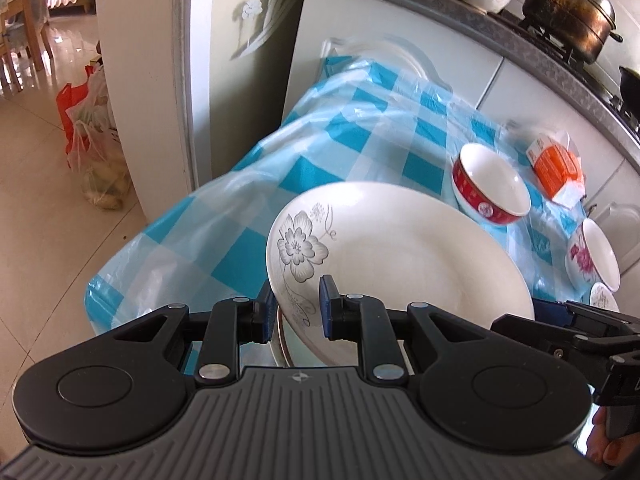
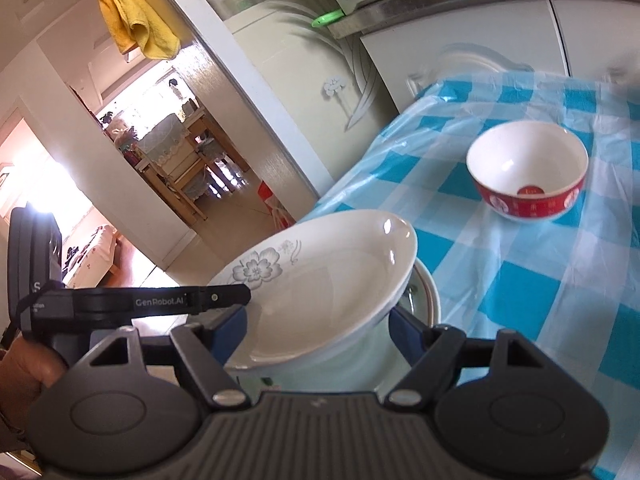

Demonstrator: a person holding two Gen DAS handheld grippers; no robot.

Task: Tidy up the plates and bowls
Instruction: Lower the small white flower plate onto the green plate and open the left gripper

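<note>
The glossy white plate (image 1: 400, 256) with its grey flower print sits tilted over a second dish, rim pinched by my left gripper (image 1: 298, 312). My right gripper (image 2: 320, 328) stands wide around its other edge. A red-banded bowl (image 2: 528, 172) rests apart on the checked plastic tablecloth (image 2: 520, 288).

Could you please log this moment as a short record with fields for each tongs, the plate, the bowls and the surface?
left tongs: closed on the rim of the floral plate
right tongs: open, fingers either side of the same plate, not clamping it
plate: tilted, lifted above a second dish underneath
red bowl: upright, empty, on the checked tablecloth
pink-flower bowl: at the table's right edge
orange packet: beyond the red bowl
</note>
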